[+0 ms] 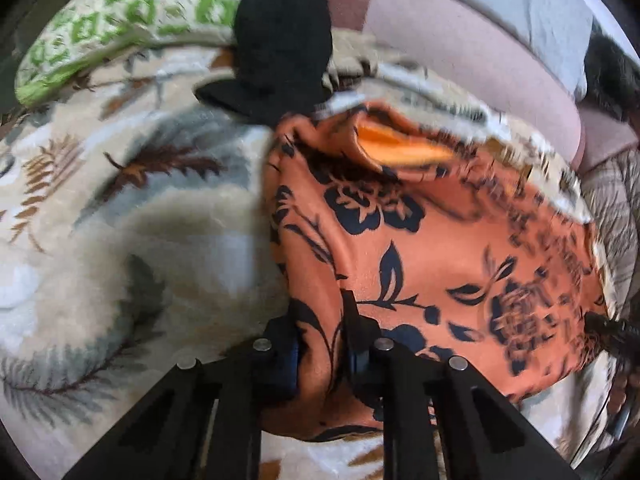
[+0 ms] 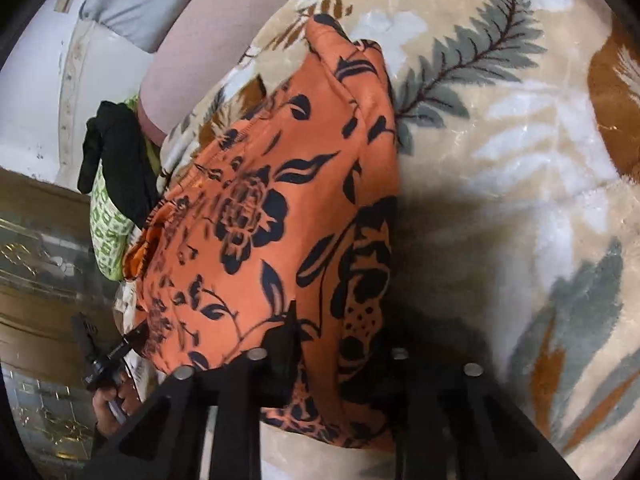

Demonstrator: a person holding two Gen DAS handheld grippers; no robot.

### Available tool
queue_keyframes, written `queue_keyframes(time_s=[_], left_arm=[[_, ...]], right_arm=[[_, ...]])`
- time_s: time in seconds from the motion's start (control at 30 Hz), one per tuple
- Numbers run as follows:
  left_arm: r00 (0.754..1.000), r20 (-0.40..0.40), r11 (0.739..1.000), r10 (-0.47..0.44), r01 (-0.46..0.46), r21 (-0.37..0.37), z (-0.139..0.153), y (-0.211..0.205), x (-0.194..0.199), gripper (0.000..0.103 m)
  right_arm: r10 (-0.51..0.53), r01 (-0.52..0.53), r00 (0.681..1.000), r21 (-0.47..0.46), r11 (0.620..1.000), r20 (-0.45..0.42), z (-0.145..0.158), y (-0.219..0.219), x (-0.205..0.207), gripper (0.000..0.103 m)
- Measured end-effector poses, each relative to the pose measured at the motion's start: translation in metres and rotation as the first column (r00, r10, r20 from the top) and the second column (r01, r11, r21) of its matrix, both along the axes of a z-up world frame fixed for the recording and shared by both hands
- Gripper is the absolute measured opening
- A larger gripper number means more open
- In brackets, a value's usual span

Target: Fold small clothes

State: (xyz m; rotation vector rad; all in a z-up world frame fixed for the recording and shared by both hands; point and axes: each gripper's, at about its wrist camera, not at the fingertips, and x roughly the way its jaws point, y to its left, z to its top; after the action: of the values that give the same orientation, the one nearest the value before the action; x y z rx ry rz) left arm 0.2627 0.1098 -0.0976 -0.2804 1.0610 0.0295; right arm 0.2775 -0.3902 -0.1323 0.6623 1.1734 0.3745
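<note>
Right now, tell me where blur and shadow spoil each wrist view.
Left wrist view: motion blur smears the orange garment with black flowers toward its right edge and the green-patterned pillow; fisheye bends the frame edges. Right wrist view: a dark shadow lies on the beige leaf-print blanket beside the garment, hiding the right finger.

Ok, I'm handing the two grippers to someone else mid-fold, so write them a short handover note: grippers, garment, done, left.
Left gripper: fingers closed on the near edge of the orange floral garment.
Right gripper: also closed on a near edge of the same garment, fabric pinched between its fingers.
The garment lies on the leaf-print blanket, bunched, with its plain orange inside showing at the far opening.
A black garment sits beyond it, by the green patterned pillow.
Done: both edges gripped.
Left: finish folding the orange piece; the black one looks unfolded.
</note>
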Motion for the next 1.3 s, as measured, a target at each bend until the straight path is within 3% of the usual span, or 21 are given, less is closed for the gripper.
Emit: queue_keyframes(time_s=[0.17, 0.27, 0.33, 0.43, 0.47, 0.5, 0.57, 0.63, 0.7, 0.8, 0.83, 0.87, 1.0, 1.1, 1.13, 1.17, 1.2, 1.3], left_arm=[[0.988, 0.147, 0.999, -0.044, 0.044, 0.002, 0.068, -0.006, -0.056, 0.016], [0.985, 0.160, 0.998, -0.057, 0.062, -0.029, 0.077, -0.009, -0.113, 0.017], [0.992, 0.118, 0.998, -0.039, 0.044, -0.036, 0.055, -0.010, -0.149, 0.019], [0.998, -0.059, 1.000, -0.009, 0.008, -0.013, -0.016, -0.006, -0.179, 0.030], [0.999, -0.035, 1.000, -0.002, 0.001, -0.031, -0.023, -0.001, -0.183, 0.036], [1.000, -0.005, 0.999, 0.004, -0.005, -0.039, -0.018, 0.003, -0.185, 0.047], [0.999, -0.004, 0.999, 0.049, -0.049, -0.014, 0.001, 0.010, -0.181, 0.050], [0.996, 0.082, 0.999, 0.036, -0.034, -0.029, 0.029, 0.013, -0.173, 0.051], [0.991, 0.130, 1.000, 0.015, -0.015, -0.001, 0.048, 0.009, -0.162, 0.054], [0.983, 0.176, 0.998, -0.060, 0.055, 0.032, 0.065, -0.010, -0.136, 0.055], [0.978, 0.183, 0.994, -0.104, 0.096, 0.049, 0.064, -0.021, -0.123, 0.055], [0.974, 0.181, 0.990, -0.135, 0.125, 0.064, 0.060, -0.029, -0.112, 0.055], [0.972, 0.155, 0.975, -0.179, 0.153, 0.163, 0.033, -0.050, -0.057, 0.055], [0.989, 0.065, 0.973, -0.132, 0.117, 0.197, -0.001, -0.042, -0.030, 0.055], [0.995, 0.031, 0.980, -0.097, 0.090, 0.180, -0.016, -0.032, -0.022, 0.055], [0.996, 0.038, 0.985, -0.082, 0.075, 0.157, -0.021, -0.026, -0.020, 0.058], [0.995, 0.065, 0.989, -0.071, 0.062, 0.132, -0.022, -0.022, -0.019, 0.058], [0.996, 0.069, 0.995, -0.053, 0.047, 0.089, -0.021, -0.014, -0.017, 0.058]], right_arm=[[0.014, -0.016, 0.994, 0.021, 1.000, 0.112, 0.073, -0.005, -0.038, 0.014], [0.022, -0.025, 0.990, 0.022, 0.999, 0.141, 0.100, -0.014, -0.081, 0.014], [0.031, -0.033, 0.994, 0.014, 0.999, 0.109, 0.091, -0.019, -0.117, 0.014], [0.059, -0.059, 0.998, 0.011, 0.998, -0.021, 0.032, -0.026, -0.161, 0.019], [0.030, -0.035, 0.993, -0.041, 0.999, -0.110, 0.000, -0.031, -0.174, 0.024], [0.013, -0.018, 0.994, -0.043, 0.999, -0.112, -0.008, -0.036, -0.181, 0.025], [-0.046, 0.045, 0.998, -0.004, 0.999, -0.040, 0.003, -0.047, -0.192, 0.025], [-0.080, 0.081, 0.996, -0.026, 0.996, 0.041, 0.029, -0.053, -0.194, 0.029], [-0.062, 0.069, 0.993, -0.067, 0.995, 0.101, 0.054, -0.050, -0.188, 0.033], [0.007, 0.001, 0.988, -0.052, 0.999, 0.155, 0.077, -0.034, -0.169, 0.038], [0.037, -0.030, 0.986, -0.044, 0.999, 0.165, 0.081, -0.027, -0.160, 0.050], [0.059, -0.054, 0.983, -0.036, 0.998, 0.172, 0.079, -0.019, -0.146, 0.060], [0.064, -0.071, 0.985, 0.037, 0.997, 0.162, 0.054, 0.004, -0.082, 0.060], [-0.053, 0.047, 0.996, 0.093, 0.995, 0.067, 0.005, -0.018, -0.037, 0.060], [-0.106, 0.099, 0.993, 0.132, 0.986, 0.047, -0.008, -0.030, -0.032, 0.059], [-0.197, 0.182, 0.980, 0.257, 0.949, 0.032, -0.021, -0.049, -0.028, 0.057], [-0.260, 0.239, 0.965, 0.314, 0.919, 0.025, -0.027, -0.058, -0.027, 0.057], [-0.312, 0.287, 0.950, 0.366, 0.885, 0.011, -0.033, -0.070, -0.027, 0.057]])
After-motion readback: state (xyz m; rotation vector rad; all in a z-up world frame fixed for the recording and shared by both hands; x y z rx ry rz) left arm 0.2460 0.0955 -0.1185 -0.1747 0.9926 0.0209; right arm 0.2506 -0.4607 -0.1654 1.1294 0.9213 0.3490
